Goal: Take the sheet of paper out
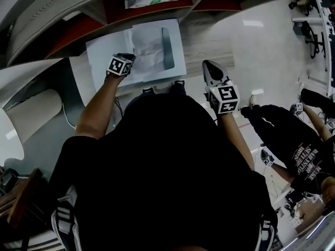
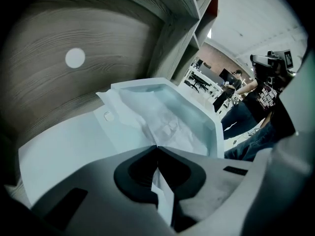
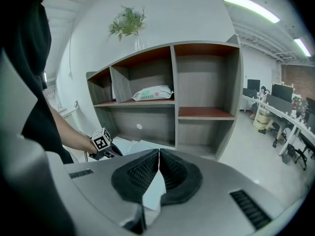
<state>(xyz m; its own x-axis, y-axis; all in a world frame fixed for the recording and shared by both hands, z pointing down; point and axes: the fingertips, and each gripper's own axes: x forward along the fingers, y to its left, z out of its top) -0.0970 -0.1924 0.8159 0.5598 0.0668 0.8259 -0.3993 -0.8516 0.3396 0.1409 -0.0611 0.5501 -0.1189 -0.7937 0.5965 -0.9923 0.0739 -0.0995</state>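
Your left gripper (image 2: 156, 149) is pinching the crumpled sheet (image 2: 167, 129) lying in the white box (image 2: 215, 127); your right gripper (image 3: 158, 154) is hanging clenched and empty before the shelf (image 3: 204, 113)

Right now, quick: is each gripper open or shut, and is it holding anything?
Left gripper: shut on the sheet of paper.
Right gripper: shut, holding nothing that shows.

Open-plan office, desks (image 3: 288, 114) with monitors (image 3: 285, 91), ceiling strip lights (image 3: 251, 6)
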